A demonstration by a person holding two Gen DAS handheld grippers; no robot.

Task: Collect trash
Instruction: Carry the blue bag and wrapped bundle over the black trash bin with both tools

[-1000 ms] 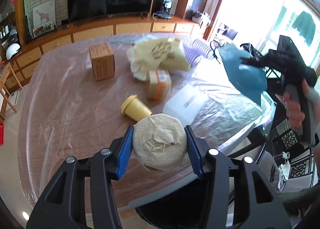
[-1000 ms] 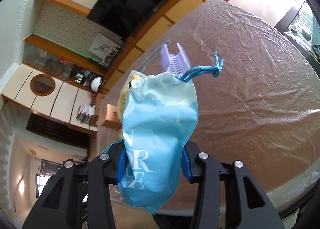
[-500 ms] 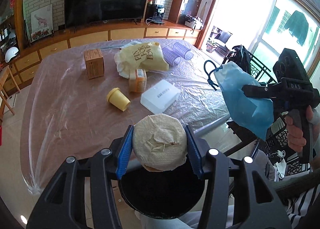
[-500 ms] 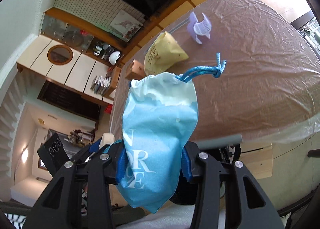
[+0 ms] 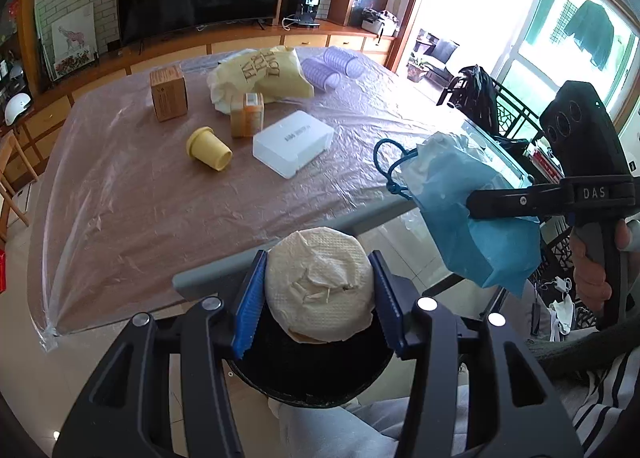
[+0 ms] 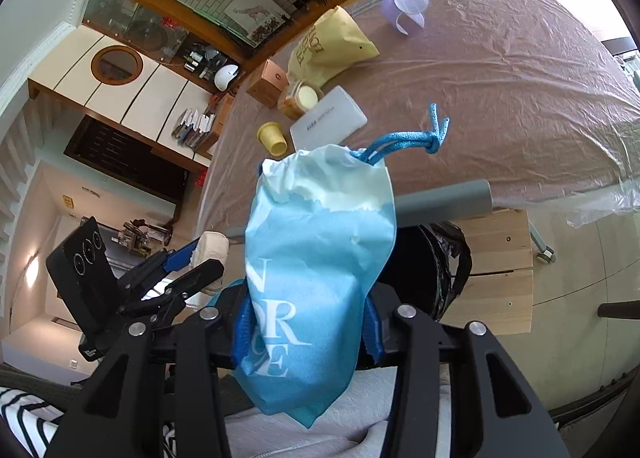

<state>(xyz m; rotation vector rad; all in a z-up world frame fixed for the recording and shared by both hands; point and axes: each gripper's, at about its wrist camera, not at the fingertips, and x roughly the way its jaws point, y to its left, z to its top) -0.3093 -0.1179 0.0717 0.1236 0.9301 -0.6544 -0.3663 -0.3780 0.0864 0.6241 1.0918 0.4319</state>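
My left gripper (image 5: 318, 298) is shut on a round cream paper wad (image 5: 320, 284), held over the mouth of a black bin (image 5: 308, 374) below the table edge. The right gripper (image 6: 306, 324) is shut on a light blue drawstring bag (image 6: 316, 258) with a knotted blue cord (image 6: 416, 138). In the left wrist view that bag (image 5: 468, 214) hangs to the right of the bin, off the table corner. In the right wrist view the bin (image 6: 424, 270) shows behind the bag, and the left gripper (image 6: 200, 254) with its wad is at the left.
On the plastic-covered table (image 5: 140, 186) lie a yellow cup (image 5: 208, 148), a white flat box (image 5: 294, 142), an orange jar (image 5: 247, 120), a brown carton (image 5: 168, 92), a yellow bag (image 5: 262, 76) and lilac rollers (image 5: 334, 66). A wooden stool (image 6: 500, 262) stands beside the bin.
Both grippers have drawn back from the table toward the bin, each keeping its load. The bin now fills the space under the left gripper, and the right gripper has rolled.
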